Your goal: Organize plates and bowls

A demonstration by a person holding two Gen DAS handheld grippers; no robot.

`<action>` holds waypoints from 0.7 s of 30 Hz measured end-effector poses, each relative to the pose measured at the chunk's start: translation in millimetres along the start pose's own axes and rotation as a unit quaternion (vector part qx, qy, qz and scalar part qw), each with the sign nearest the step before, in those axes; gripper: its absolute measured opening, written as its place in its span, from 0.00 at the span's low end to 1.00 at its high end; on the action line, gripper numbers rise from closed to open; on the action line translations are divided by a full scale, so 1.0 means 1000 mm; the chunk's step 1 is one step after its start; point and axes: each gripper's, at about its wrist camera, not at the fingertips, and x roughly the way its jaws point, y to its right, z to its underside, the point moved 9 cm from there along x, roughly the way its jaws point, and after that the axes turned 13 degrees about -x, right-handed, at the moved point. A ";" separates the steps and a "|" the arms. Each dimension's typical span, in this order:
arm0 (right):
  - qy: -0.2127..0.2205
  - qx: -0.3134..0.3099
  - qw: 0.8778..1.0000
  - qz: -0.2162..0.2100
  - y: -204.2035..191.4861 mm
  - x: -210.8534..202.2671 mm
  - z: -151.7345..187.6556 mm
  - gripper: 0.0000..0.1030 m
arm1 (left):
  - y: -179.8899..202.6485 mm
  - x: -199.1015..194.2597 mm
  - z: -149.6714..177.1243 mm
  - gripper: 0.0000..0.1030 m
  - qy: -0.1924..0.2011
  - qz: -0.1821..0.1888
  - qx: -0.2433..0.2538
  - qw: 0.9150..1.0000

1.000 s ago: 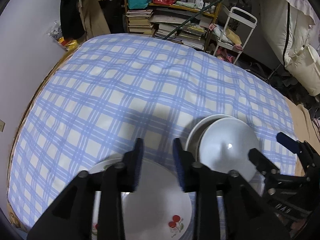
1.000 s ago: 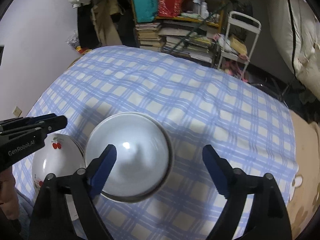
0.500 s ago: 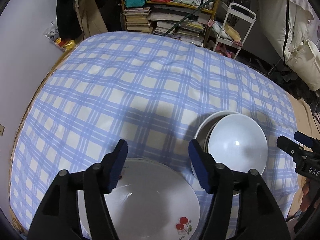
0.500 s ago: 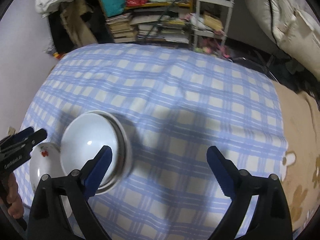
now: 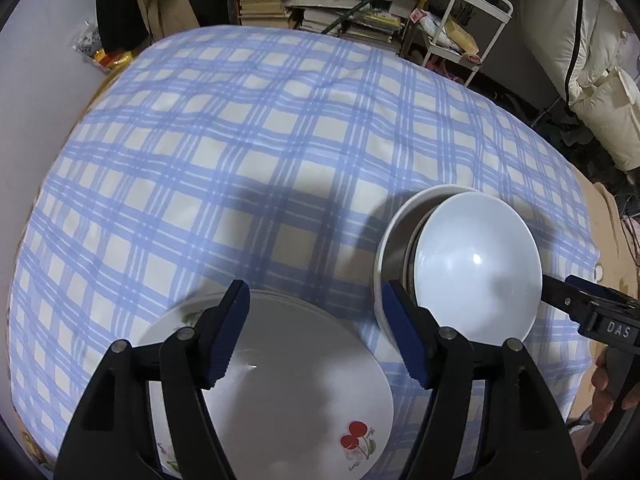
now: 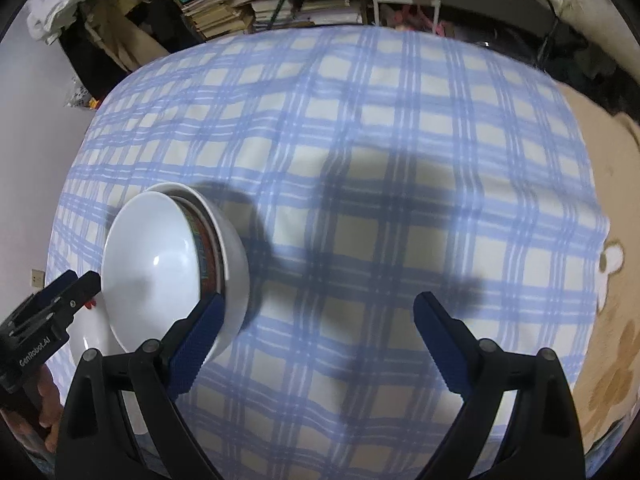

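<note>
Nested bowls (image 5: 476, 264) sit askew beside stacked plates (image 5: 280, 364) on the checked bedspread (image 5: 240, 140); left tongs (image 5: 316, 332) opening, empty, right tongs (image 6: 316, 344) wide apart, empty; a nudge could topple the tilted top bowl.

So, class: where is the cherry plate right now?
In the left wrist view the cherry plate lies on the checked cloth at the near edge, under the left gripper, just left of the stacked bowls.

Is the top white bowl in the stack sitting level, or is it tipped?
Tipped. The top white bowl leans in the outer bowl; a patterned bowl's rim shows in the gap on one side.
</note>
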 end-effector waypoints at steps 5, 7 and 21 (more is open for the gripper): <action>-0.007 0.000 1.000 -0.007 -0.004 0.003 0.001 0.97 | 0.002 0.002 0.002 0.66 -0.005 0.002 0.006 1.000; -0.009 -0.002 1.000 -0.006 -0.005 0.004 0.001 0.97 | 0.001 0.003 0.002 0.66 -0.006 0.001 0.006 1.000; -0.016 0.018 1.000 -0.016 -0.003 0.008 0.002 0.98 | 0.007 0.012 0.009 0.66 -0.011 -0.016 0.033 0.999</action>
